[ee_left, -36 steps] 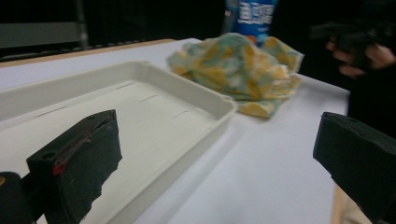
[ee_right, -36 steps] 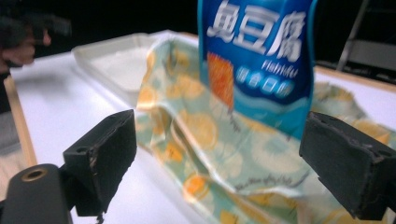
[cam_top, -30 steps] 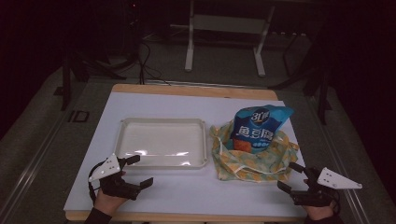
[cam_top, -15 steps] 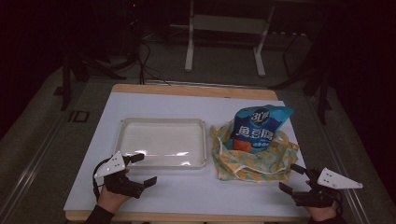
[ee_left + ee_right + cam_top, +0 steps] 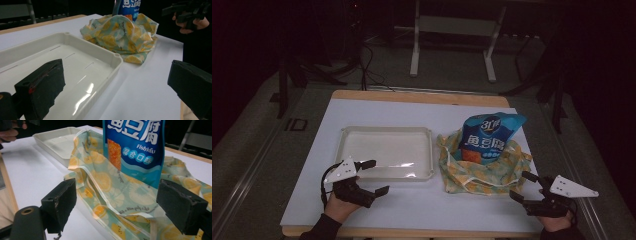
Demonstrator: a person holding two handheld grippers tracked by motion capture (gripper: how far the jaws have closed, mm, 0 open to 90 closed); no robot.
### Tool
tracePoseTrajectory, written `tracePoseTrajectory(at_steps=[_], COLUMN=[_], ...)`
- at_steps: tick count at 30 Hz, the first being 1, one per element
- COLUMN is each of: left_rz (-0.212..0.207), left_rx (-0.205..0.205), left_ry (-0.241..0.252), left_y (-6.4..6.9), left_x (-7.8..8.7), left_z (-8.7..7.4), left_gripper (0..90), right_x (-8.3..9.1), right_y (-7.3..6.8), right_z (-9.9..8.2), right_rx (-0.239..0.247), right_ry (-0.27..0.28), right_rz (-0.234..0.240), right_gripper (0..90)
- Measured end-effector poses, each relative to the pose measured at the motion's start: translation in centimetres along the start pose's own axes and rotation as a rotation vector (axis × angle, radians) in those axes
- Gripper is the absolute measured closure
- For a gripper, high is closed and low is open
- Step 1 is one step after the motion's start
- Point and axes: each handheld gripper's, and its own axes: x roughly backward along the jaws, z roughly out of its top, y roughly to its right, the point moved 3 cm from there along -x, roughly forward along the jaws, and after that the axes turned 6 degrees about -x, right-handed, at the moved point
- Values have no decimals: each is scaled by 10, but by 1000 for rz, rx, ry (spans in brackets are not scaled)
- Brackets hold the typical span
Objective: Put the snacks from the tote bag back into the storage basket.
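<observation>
High view: lemon-print bag (image 5: pixel 484 170) hides snack packet's (image 5: pixel 488 137) base

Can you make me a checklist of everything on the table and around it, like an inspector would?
Surface: white table with a wooden edge, mostly bare.
Job's things: blue snack bag standing upright in an open lemon-print bag; white tray beside it, nothing in it.
Clutter: nothing seen.
Grippers: left gripper open, at the tray's near edge; right gripper open, near the lemon-print bag, holding nothing.
Cables: black cables on the floor beyond the table.
Surroundings: dark room; white stand legs behind.
</observation>
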Motion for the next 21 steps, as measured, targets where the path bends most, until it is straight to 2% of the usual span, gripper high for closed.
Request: tracePoseTrajectory(at_steps=[6,12,19,21], left_rz=[-41,-74,-87,-97], left_rx=[6,-4,-21,-13], left_ry=[9,-10,-14,-5], left_y=[1,2,4,4], left_x=[-13,-29,-48,-54], left_z=[10,17,23,27], left_gripper=[14,14,14,14], right_x=[-5,-10,-16,-17], right_y=[3,7,11,13], right_z=[7,16,22,24], right_rx=[14,23,36,38], right_ry=[-7,7,4,4], right_rz=[-9,-11,-18,-24], right_gripper=[162,162,167,170])
